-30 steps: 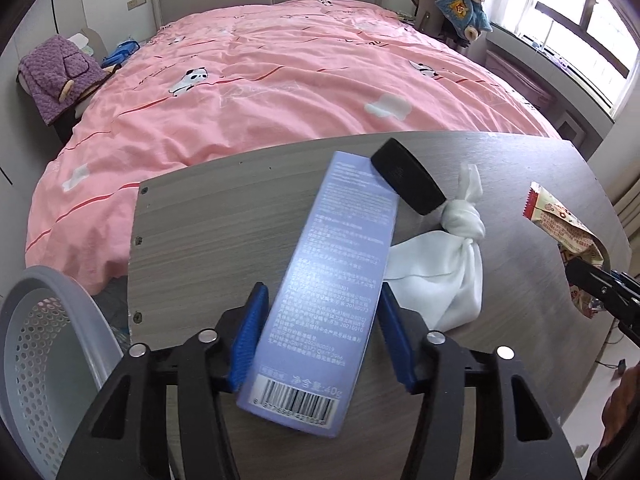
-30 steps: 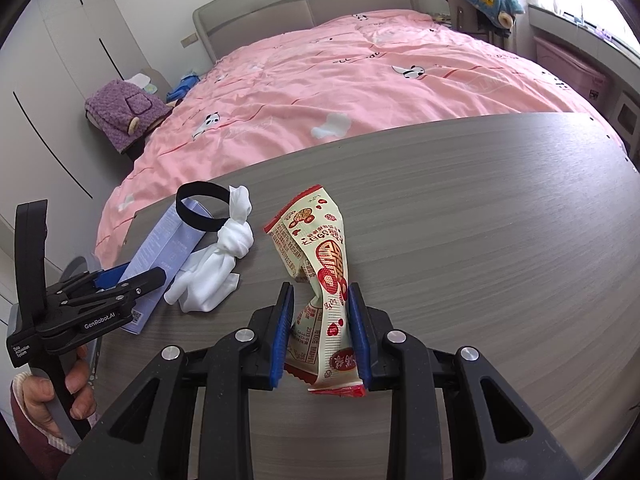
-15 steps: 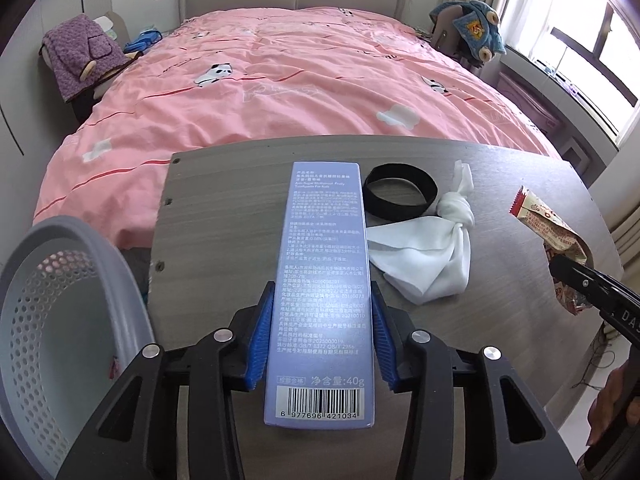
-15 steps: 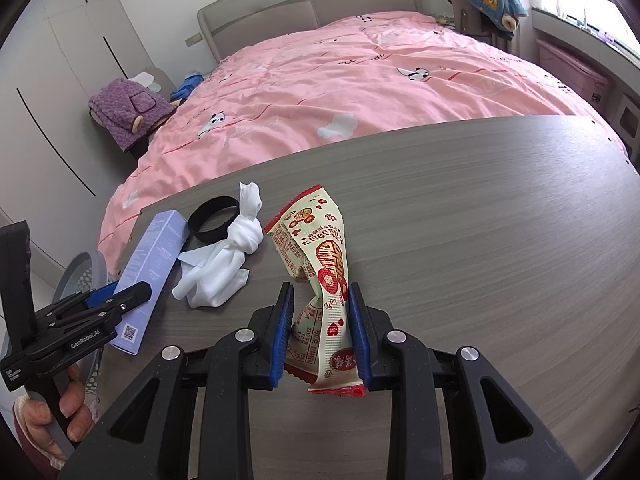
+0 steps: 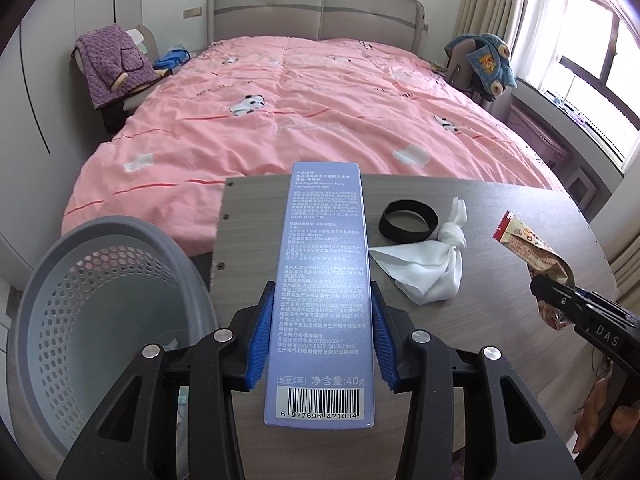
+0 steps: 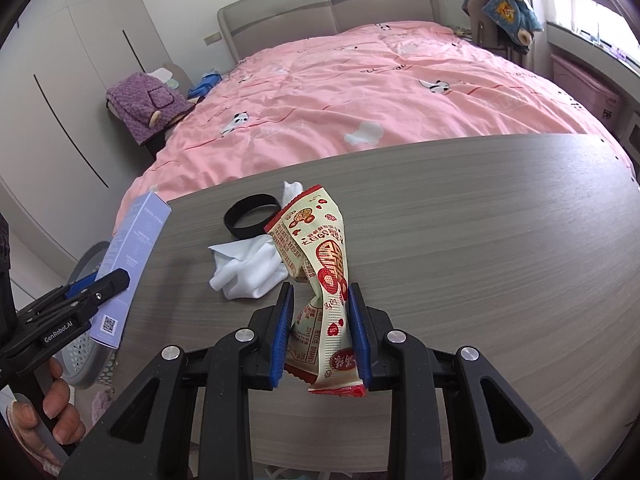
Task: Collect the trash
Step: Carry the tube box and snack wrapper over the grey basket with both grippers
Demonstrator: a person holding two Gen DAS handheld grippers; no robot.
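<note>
My left gripper (image 5: 322, 310) is shut on a long pale-blue toothpaste box (image 5: 323, 280) and holds it above the table's left end, beside the grey perforated bin (image 5: 92, 320). The box also shows in the right wrist view (image 6: 132, 256). My right gripper (image 6: 320, 306) is shut on a crumpled red-and-cream snack wrapper (image 6: 320, 264), lifted over the table; the wrapper also shows in the left wrist view (image 5: 532, 250). A knotted white tissue (image 5: 428, 268) and a black ring band (image 5: 408, 222) lie on the table between the grippers.
The grey wood table (image 6: 480, 240) stands at the foot of a pink bed (image 5: 304, 112). The bin (image 6: 86, 356) sits on the floor off the table's left end. A purple garment (image 5: 112, 60) hangs on a chair at the far left.
My left gripper has lifted the blue box off the table, squared it up and moved left toward the bin. My right gripper has kept hold of the wrapper and shifted slightly.
</note>
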